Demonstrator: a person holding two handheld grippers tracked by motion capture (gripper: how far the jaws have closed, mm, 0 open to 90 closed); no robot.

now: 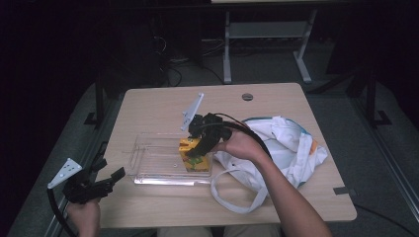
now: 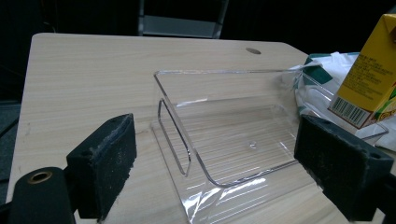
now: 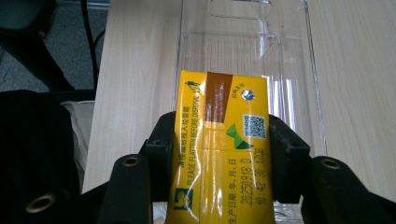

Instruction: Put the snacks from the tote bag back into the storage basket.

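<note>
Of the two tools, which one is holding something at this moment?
The right tool is: its jaws are shut on the yellow drink carton over the clear plastic bin. The left tool stands open with nothing between its jaws, near the table's front left corner.

My left hand-held gripper [image 1: 106, 183] is black, topped by a grey three-cornered plate. A black cable trails from it. Its pads [image 2: 103, 164] look foamy.

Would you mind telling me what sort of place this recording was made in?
Probably a lab or office workroom: a plain wooden desk with a cable hole, cables on the carpeted floor, and another desk's metal legs behind.
</note>
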